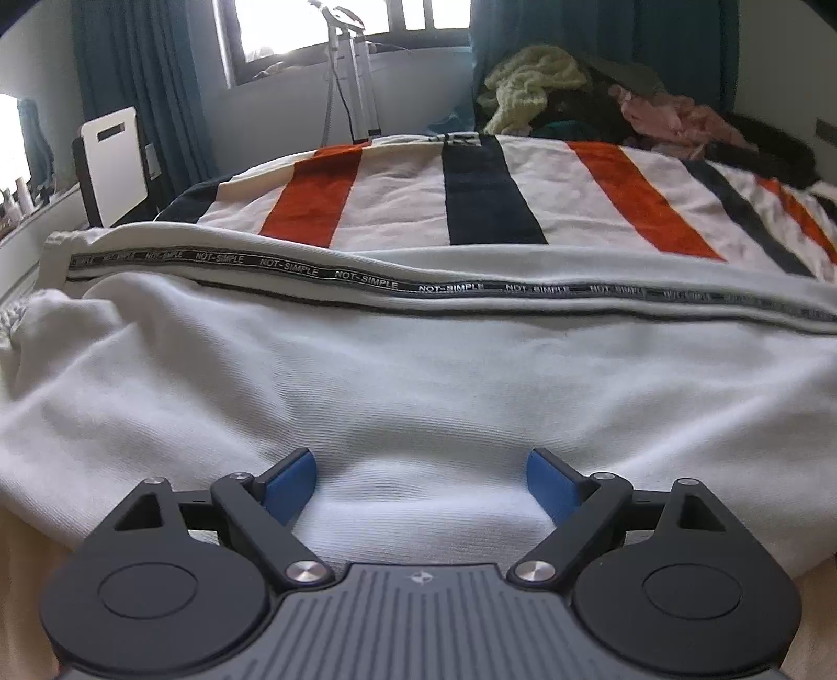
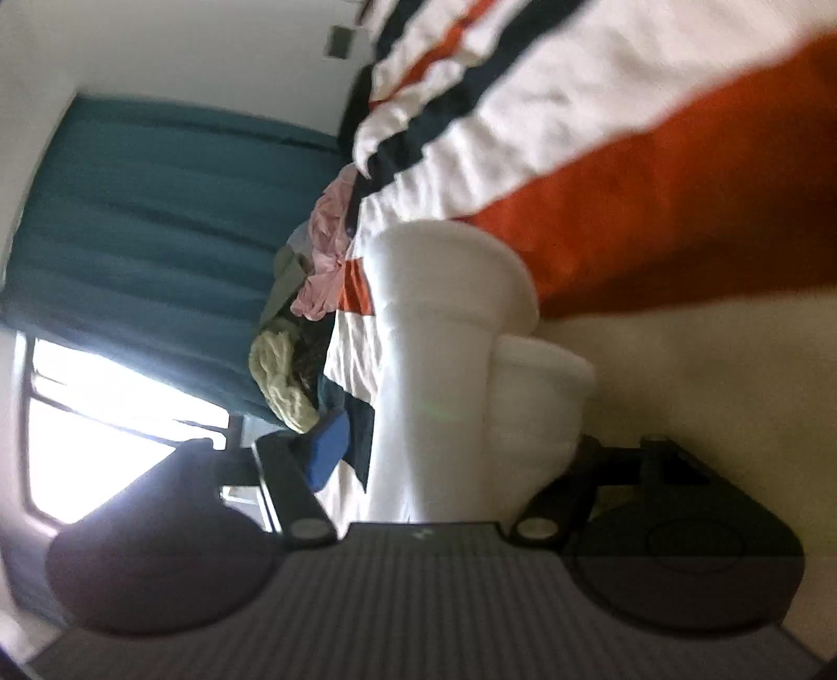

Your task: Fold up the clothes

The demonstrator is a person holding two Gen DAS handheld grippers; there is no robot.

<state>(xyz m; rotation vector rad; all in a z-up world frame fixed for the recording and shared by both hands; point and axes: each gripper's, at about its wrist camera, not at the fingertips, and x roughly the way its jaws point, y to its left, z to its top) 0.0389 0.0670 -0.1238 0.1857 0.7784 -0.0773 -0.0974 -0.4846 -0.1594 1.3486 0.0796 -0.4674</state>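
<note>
A white garment (image 1: 397, 376) with a black "NOT-SIMPLE" tape stripe (image 1: 366, 280) lies spread on the striped bed cover (image 1: 486, 199). My left gripper (image 1: 421, 484) is open, its blue pads (image 1: 290, 484) pressed down on the white cloth, which bulges between them. In the right wrist view the camera is rolled sideways. My right gripper (image 2: 450, 444) is open with a rolled fold of the white garment (image 2: 434, 324) between its jaws. Only its left blue pad (image 2: 329, 450) shows; the other is hidden behind the cloth.
A pile of other clothes, yellow-green (image 1: 528, 83) and pink (image 1: 675, 117), sits at the far side of the bed, also in the right wrist view (image 2: 285, 376). Teal curtains (image 1: 131, 78), a window (image 1: 314, 31), and a white chair (image 1: 112, 162) stand beyond.
</note>
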